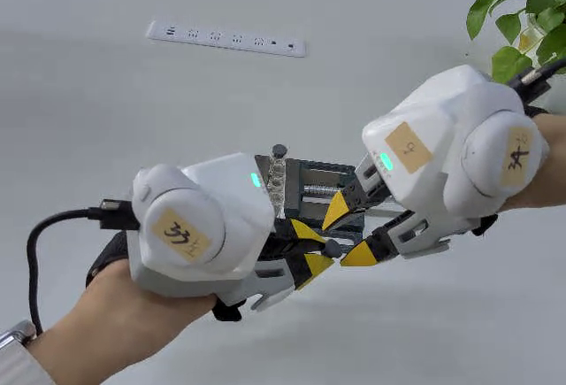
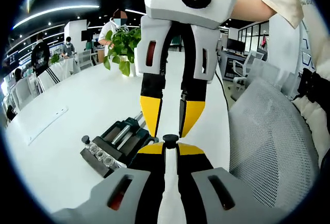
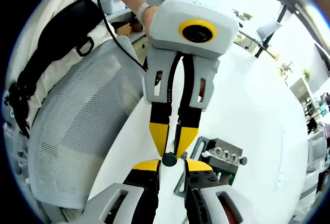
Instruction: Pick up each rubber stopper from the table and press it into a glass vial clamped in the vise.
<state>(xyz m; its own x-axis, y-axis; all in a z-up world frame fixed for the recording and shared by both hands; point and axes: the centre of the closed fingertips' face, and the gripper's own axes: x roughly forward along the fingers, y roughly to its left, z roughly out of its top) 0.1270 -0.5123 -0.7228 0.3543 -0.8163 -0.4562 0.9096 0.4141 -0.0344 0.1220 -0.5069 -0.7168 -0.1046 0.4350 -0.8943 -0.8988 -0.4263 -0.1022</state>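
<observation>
Head view: one vial [image 1: 279, 165] is plugged, the rest are empty.
We pinch a stopper [image 2: 170, 140] in our left claw [image 2: 170, 149]; right claw [image 2: 170, 133] is a little open.

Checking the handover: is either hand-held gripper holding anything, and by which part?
The left hand-held gripper pinches a rubber stopper by its lower end, head sticking out; the right hand-held gripper is open.

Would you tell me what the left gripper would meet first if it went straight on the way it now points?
The left gripper seems to hold the stopper at its tips, so the first thing ahead is the right gripper, facing it nearly tip to tip.
</observation>
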